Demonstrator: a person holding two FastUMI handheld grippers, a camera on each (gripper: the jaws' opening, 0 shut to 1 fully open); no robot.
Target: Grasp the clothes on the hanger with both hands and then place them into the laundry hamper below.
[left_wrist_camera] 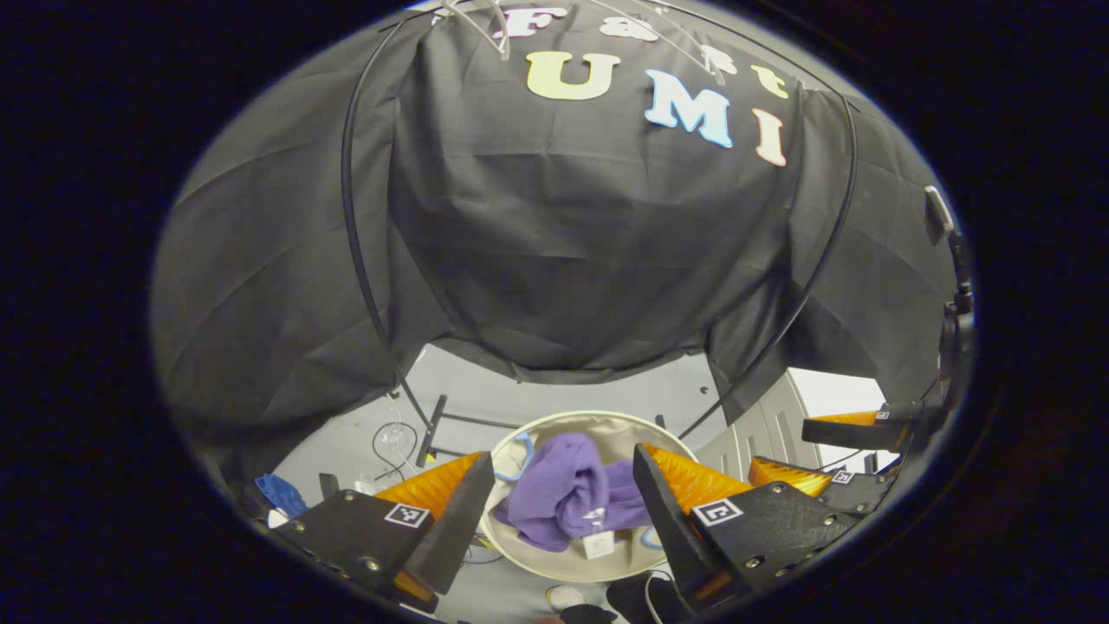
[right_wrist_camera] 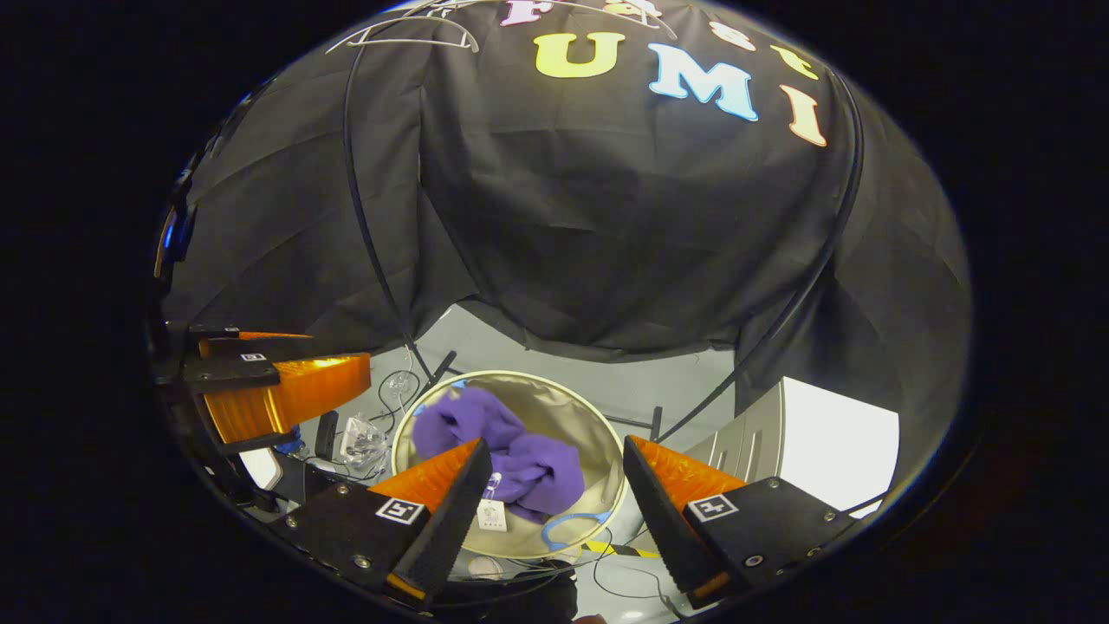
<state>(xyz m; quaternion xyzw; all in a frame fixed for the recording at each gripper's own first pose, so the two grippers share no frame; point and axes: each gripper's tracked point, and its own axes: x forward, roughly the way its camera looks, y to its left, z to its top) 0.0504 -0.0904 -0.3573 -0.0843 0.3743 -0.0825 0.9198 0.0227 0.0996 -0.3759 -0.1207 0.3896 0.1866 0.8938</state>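
Both the left gripper point(left_wrist_camera: 563, 511) and the right gripper point(right_wrist_camera: 548, 511) hang with fingers apart and empty above the hamper point(left_wrist_camera: 554, 419), where the purple clothes point(left_wrist_camera: 567, 494) lie bunched, so I think both should only lift straight up, clear of the rim.

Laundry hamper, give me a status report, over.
Both grippers, left and right, open and empty above the hamper. Purple garment inside, crumpled. Nothing in the way.
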